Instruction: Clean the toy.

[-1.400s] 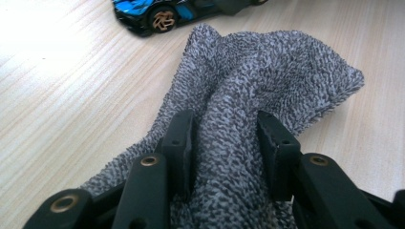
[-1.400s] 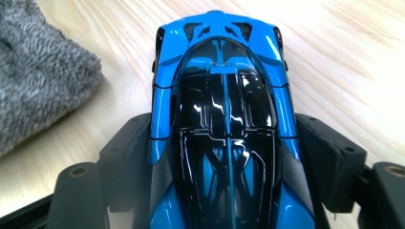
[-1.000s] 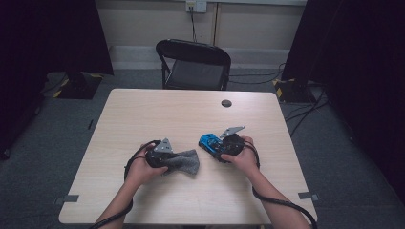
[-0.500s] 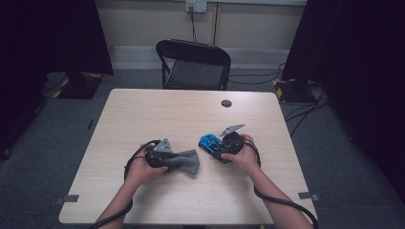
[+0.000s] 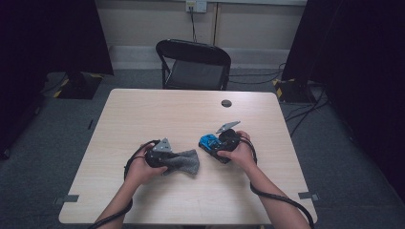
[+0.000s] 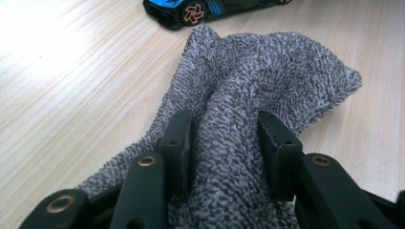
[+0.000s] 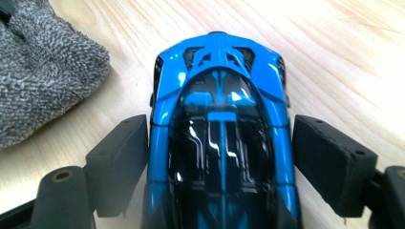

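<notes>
The right claw (image 7: 219, 162) has just been opening: its pads now stand a little off either flank of the blue toy car (image 7: 219, 133), with a sliver of gap on the right side, so the car sits between them on the counter (image 5: 191, 114) rather than being pinched. That looks to me like a release (the car set down, job done on that side). The left claw (image 6: 224, 143) is clamped on a fold of the grey cloth (image 6: 267, 76), which lies bunched just beside the car's nose.
</notes>
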Demonstrator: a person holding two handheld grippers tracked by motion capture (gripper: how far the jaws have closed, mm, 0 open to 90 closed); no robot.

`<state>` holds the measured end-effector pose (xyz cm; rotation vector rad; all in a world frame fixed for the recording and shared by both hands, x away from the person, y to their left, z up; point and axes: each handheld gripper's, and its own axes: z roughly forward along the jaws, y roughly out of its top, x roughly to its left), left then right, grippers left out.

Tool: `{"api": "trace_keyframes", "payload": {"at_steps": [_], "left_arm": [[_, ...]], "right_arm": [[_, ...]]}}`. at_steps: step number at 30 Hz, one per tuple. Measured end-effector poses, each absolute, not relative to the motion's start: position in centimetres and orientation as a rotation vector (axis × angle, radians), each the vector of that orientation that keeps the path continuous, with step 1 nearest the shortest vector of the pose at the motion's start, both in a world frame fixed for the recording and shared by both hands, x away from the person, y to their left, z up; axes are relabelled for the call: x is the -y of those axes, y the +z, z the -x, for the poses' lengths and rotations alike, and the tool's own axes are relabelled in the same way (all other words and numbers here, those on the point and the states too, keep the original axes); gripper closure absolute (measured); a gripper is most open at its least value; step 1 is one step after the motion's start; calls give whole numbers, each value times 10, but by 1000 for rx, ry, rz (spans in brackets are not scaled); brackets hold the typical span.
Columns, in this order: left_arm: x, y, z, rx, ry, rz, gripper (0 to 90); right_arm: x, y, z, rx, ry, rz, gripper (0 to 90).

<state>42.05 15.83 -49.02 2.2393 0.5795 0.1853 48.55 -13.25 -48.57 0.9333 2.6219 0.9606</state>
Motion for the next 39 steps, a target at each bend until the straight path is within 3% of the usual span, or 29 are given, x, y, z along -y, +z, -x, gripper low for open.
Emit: {"api": "trace_keyframes", "payload": {"at_steps": [39], "left_arm": [[-159,-491,-421,-583,182,-2230,595]], "right_arm": [[128,-485,-485,-2647,874,-940,250]]}}
